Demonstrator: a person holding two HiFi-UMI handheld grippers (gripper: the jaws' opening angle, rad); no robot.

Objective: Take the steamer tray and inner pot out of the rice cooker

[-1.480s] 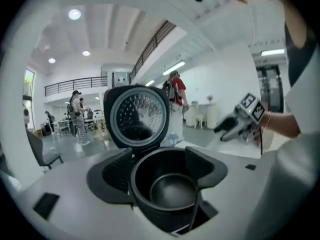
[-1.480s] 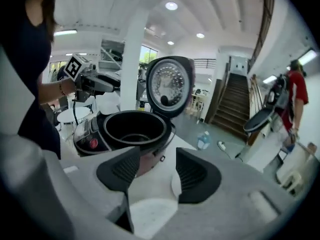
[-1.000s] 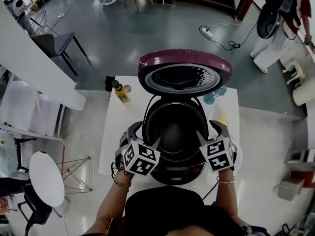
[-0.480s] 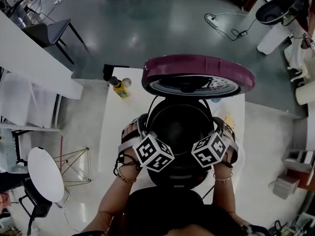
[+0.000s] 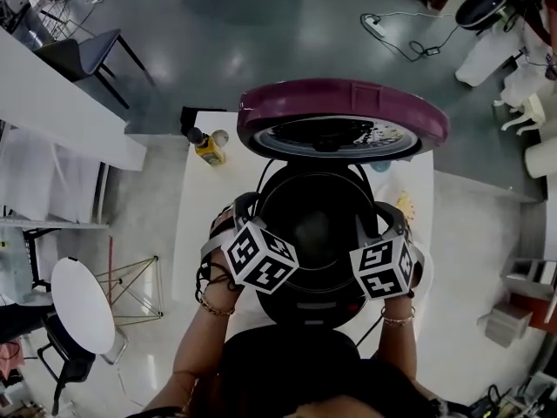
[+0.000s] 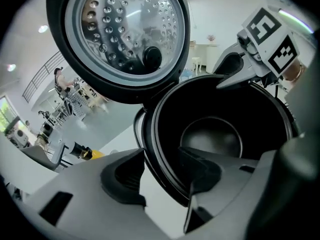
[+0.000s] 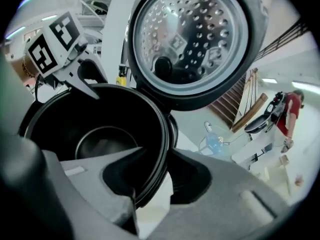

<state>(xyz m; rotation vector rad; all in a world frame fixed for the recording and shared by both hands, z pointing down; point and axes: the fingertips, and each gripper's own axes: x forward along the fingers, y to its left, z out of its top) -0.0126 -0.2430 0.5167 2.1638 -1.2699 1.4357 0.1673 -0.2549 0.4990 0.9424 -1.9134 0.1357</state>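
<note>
The rice cooker (image 5: 315, 307) stands on a white table (image 5: 202, 233) with its maroon lid (image 5: 344, 111) raised. Its black inner pot (image 5: 313, 225) sits inside; I see no steamer tray in it. My left gripper (image 5: 248, 212) straddles the pot's left rim (image 6: 150, 149), one jaw outside and one inside. Its jaws are closing, and a sliver of gap shows on the outer side. My right gripper (image 5: 377, 216) straddles the right rim (image 7: 162, 134). Its jaws are closing too, and the rim looks pinched between them.
A yellow bottle (image 5: 207, 146) stands at the table's back left corner. The raised lid's perforated inner plate (image 6: 127, 29) hangs close above both grippers. On the floor are a round white side table (image 5: 80, 303), a dark chair (image 5: 83, 55) and a power strip with its cable (image 5: 387, 33).
Both grippers have come down and inward onto the pot's rim, one on each side. Their jaws have narrowed round it. The pot has not moved.
</note>
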